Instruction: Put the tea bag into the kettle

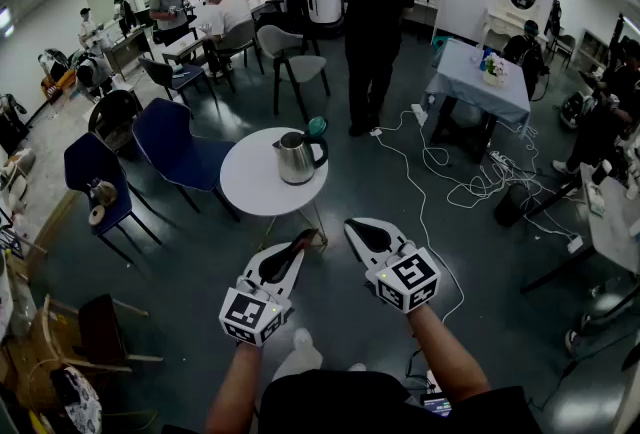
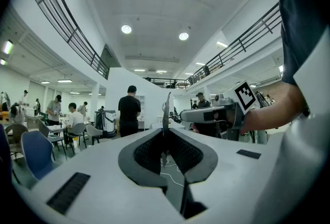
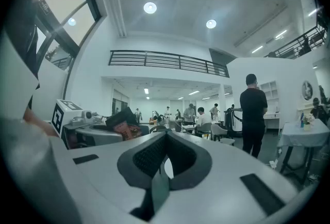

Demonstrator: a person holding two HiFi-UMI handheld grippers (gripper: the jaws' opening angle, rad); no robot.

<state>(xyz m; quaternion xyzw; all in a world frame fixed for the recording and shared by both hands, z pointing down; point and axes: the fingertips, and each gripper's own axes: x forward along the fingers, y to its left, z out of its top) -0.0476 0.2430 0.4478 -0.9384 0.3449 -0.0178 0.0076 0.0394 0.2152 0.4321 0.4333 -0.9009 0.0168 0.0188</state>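
The left hand-held gripper (image 2: 166, 132) is pinching the tea bag (image 3: 122, 128) by a thin edge, well short of the kettle (image 1: 296, 159) on the round tabletop (image 1: 250, 187). With so slight a hold, the bag could slip or twist loose on the way over. The right hand-held gripper (image 3: 165, 138) is pressed together with nothing in it. From here the kettle's lid looks to be on, though I can't be sure; if so, the bag can't go in. The spout is hidden.

No legible text, brand, number or sign is present. Print on the tea bag (image 3: 120, 129) is too small to read.
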